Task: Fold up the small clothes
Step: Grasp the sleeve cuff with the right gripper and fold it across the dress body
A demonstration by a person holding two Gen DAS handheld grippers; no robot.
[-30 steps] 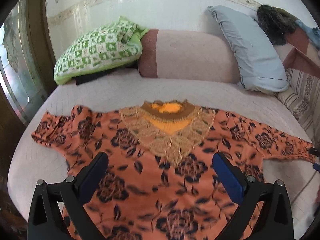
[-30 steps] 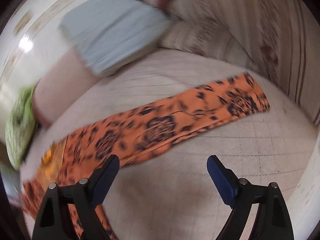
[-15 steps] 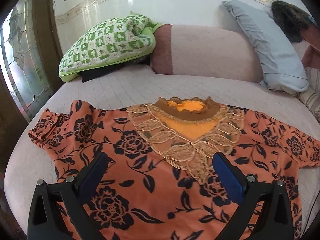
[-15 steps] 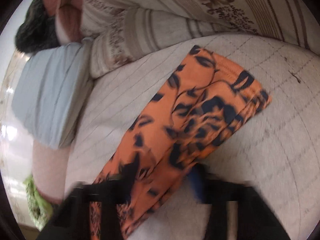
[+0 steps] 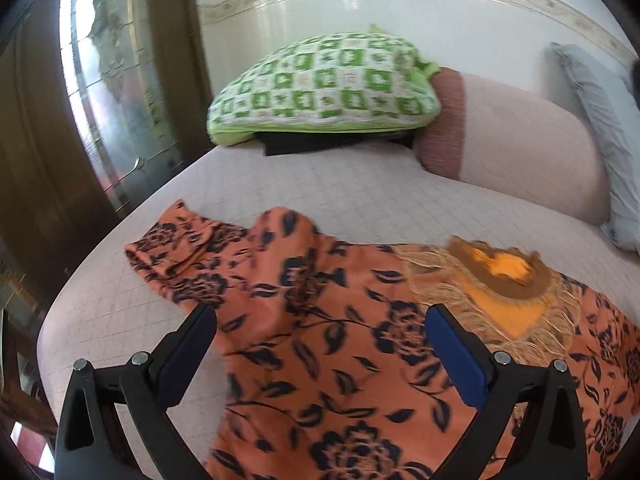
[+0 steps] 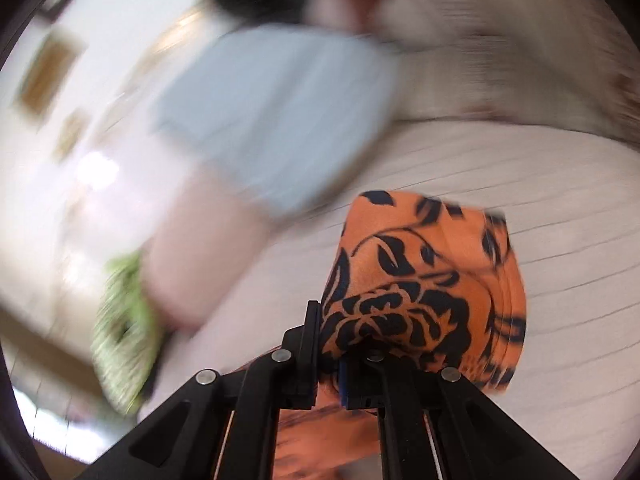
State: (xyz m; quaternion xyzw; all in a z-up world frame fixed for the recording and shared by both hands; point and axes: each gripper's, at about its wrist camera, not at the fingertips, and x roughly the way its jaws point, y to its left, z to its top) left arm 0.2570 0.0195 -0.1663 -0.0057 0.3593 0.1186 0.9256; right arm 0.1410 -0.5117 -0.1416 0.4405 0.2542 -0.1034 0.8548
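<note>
Garment — orange floral top (image 5: 340, 344) spread on bed (image 5: 320, 192), lower frame | left gripper (image 5: 320, 336) jaws apart above it | right gripper (image 6: 330, 344) clamped on sleeve (image 6: 424, 280) — apparently lifted; view blurred.

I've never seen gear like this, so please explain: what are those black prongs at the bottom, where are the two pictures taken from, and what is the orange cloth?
No robot here: a person holds a two-finger gripper in each hand, each carrying a camera looking along its fingers. The left gripper is open, above an orange flowered top spread on a bed with pillows. The right gripper is shut on the top's sleeve; that view is blurred.
</note>
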